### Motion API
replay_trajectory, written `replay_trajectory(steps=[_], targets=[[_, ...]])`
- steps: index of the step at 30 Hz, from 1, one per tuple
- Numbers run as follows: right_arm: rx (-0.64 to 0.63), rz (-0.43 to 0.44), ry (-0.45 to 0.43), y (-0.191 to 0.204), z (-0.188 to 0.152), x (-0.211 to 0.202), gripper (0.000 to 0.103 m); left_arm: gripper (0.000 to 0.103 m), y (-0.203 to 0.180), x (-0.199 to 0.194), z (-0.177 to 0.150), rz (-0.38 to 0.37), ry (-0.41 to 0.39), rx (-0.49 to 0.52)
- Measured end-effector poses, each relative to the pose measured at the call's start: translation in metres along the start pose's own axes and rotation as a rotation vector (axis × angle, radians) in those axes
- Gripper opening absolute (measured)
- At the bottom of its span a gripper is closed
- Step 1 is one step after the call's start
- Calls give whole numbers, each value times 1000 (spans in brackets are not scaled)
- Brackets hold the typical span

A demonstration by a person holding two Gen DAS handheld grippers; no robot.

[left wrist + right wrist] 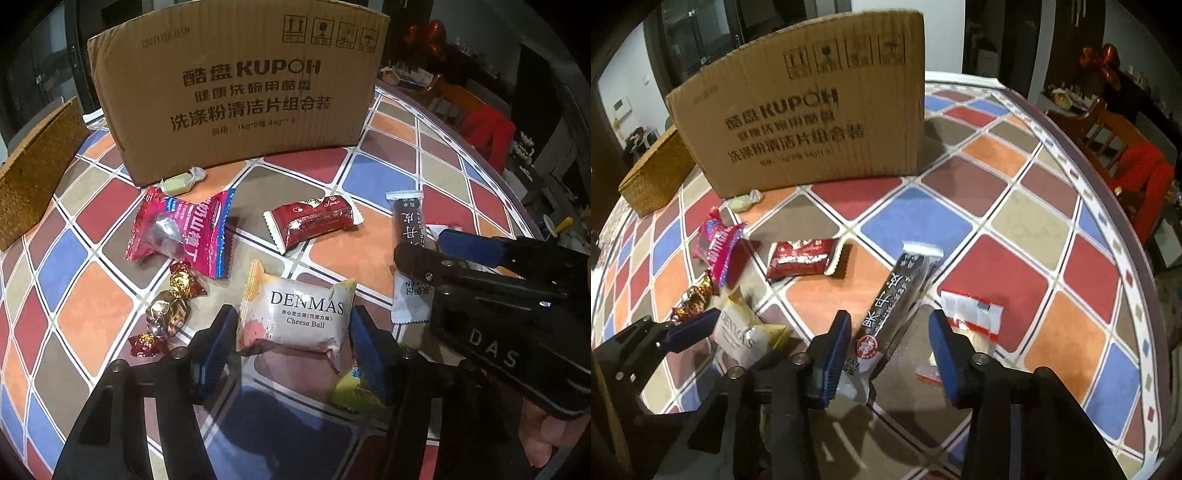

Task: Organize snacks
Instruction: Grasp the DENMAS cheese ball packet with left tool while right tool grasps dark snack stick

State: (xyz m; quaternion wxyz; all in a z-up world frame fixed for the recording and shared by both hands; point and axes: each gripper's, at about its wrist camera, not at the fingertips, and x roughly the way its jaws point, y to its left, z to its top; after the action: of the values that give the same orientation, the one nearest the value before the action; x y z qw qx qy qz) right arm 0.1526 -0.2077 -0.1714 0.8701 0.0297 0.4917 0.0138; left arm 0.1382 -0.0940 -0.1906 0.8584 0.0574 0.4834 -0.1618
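My left gripper (293,343) is open, its jaws on either side of a white DENMAS Cheese Ball packet (295,317) lying on the table. My right gripper (888,347) is open around the near end of a long black snack bar (899,299); it also shows at the right of the left wrist view (421,254). A pink packet (181,230), a dark red packet (312,221), foil candies (173,302), a pale green candy (181,182) and a yellow packet (351,391) lie around. A red-and-white packet (971,314) lies right of the bar.
A brown KUPOH cardboard box (236,88) stands at the back of the checkered table (1015,221). A woven basket (33,177) sits at the far left. The table's edge curves along the right (1137,258), with chairs beyond.
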Motion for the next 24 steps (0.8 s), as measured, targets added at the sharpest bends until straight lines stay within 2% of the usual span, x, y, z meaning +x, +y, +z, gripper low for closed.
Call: replay_trajectory(steps=[4, 12, 24], targets=[[-6, 13, 12, 1, 1, 6, 38, 57, -1, 1, 2, 4, -6, 4], [-31, 34, 16, 7, -1, 10, 20, 47, 0, 0, 2, 9, -21, 9], [-30, 45, -16, 9, 1, -5, 17, 44, 0, -10, 3, 25, -33, -1]])
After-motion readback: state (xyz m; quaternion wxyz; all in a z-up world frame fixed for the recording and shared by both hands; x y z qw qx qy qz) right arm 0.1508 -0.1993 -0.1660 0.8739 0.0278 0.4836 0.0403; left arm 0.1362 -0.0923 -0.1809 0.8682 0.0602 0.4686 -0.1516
